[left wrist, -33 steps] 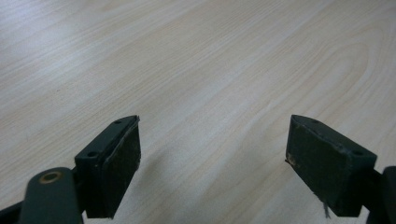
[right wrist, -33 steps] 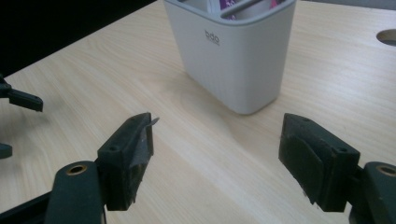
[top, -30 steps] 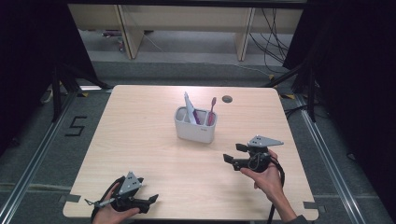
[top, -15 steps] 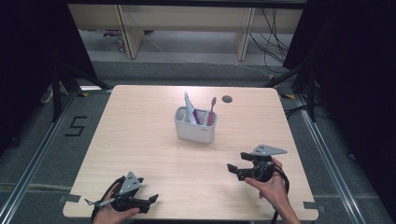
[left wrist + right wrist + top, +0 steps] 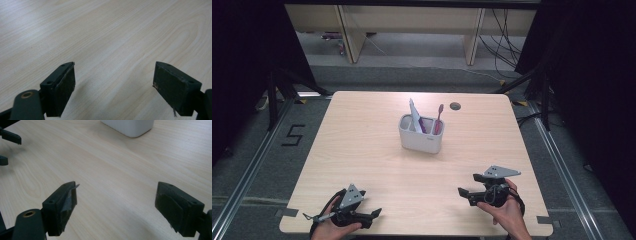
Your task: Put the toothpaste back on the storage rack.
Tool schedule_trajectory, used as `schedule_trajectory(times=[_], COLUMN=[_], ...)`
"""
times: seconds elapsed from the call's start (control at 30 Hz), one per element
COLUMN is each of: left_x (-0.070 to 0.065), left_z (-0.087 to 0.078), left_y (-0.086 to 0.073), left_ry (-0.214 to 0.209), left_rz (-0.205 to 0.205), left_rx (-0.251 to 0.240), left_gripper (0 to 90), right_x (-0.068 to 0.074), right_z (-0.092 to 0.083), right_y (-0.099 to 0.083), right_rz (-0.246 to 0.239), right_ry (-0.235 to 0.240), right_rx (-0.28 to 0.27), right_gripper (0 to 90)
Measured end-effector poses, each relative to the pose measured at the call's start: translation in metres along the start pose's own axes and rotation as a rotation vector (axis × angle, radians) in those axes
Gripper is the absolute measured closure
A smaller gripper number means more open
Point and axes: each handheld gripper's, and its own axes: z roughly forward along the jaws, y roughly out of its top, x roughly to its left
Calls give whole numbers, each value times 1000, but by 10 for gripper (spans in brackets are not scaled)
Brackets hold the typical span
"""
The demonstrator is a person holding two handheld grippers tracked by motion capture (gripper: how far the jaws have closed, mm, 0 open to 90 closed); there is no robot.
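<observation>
both tools wide, holding nothing — right tool point(image 5: 468, 186) just opened further — left tool point(image 5: 374, 216) near table edge.

A lab or test room, light wood surface point(image 5: 362, 145) on a grey floor, metal rails point(image 5: 562, 170) just beside the surface, a taped number five point(image 5: 292, 135) left of the surface, black curtains point(image 5: 592, 75) around the surface, loose cables point(image 5: 504, 30) behind the surface
</observation>
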Motion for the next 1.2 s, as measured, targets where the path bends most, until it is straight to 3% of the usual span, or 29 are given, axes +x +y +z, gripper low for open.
schedule_trajectory(times=[0.1, 0.13, 0.17, 0.2, 0.27, 0.33, 0.4, 0.43, 0.5, 0.53, 0.57, 0.6, 0.63, 0.67, 0.7, 0.77, 0.8, 0.97, 1.0, 1.03, 1.07, 1.17, 1.2], left_x=[2, 2, 1, 1, 1, 1, 1, 1, 1, 2, 0, 1, 1, 1, 2, 1, 0, 1, 1, 0, 0, 0, -1], left_z=[-1, 0, 0, 0, 0, 0, 0, 0, 0, -1, 0, 0, 0, 0, -1, 0, 0, 0, 0, 1, 1, 0, 0], left_y=[0, 0, 0, 0, 0, 0, 0, 0, 0, 0, 0, 0, 0, 0, 0, 0, 0, 0, 0, 0, 0, 0, 0], left_ry=[9, 9, 8, 8, 3, 4, 5, 5, 5, 8, 1, 9, 8, 4, 8, 8, 1, 4, 7, -4, -3, 1, -2], left_rz=[14, 13, 10, 10, 6, 7, 7, 8, 8, 17, 1, 12, 11, 8, 16, 11, -1, 6, 16, 5, 5, 9, 3], left_rx=[11, 9, 7, 9, 8, 8, 7, 7, 7, 14, 1, 11, 9, 7, 14, 11, 1, 7, 13, -4, -1, 2, -4], left_gripper=[174, 174, 174, 174, 174, 174, 174, 174, 174, 174, 174, 174, 174, 174, 174, 174, 174, 174, 174, 174, 174, 174, 174], right_x=[0, 2, 1, 5, 2, 1, 2, 5, 4, 6, 5, 7, 6, 9, 8, 10, 9, 14, 13, 15, 13, 13, 13], right_z=[-2, -3, -3, -5, -6, -7, -9, -10, -10, -11, -9, -11, -10, -11, -11, -12, -11, -14, -13, -15, -14, -13, -11], right_y=[-5, -6, -7, -9, -10, -12, -14, -15, -16, -17, -18, -19, -20, -21, -22, -24, -25, -28, -29, -29, -29, -29, -29], right_rz=[-42, -12, -38, 8, -40, -26, -37, -5, -32, -6, -28, -11, -34, -12, -39, -17, -40, -30, -46, -35, -73, -84, -73], right_ry=[-16, -13, -10, -15, -24, 5, -18, -12, -16, -14, -20, -17, -17, -20, -22, -28, -18, -22, -8, -26, -38, -27, -1], right_rx=[4, 16, 9, 24, 7, 19, 7, 19, 5, 24, 15, 33, 20, 29, 22, 37, 28, 58, 49, 60, 51, 61, 71], right_gripper=[182, 181, 180, 179, 174, 172, 172, 172, 172, 171, 169, 168, 168, 168, 167, 167, 167, 167, 167, 167, 167, 167, 167])
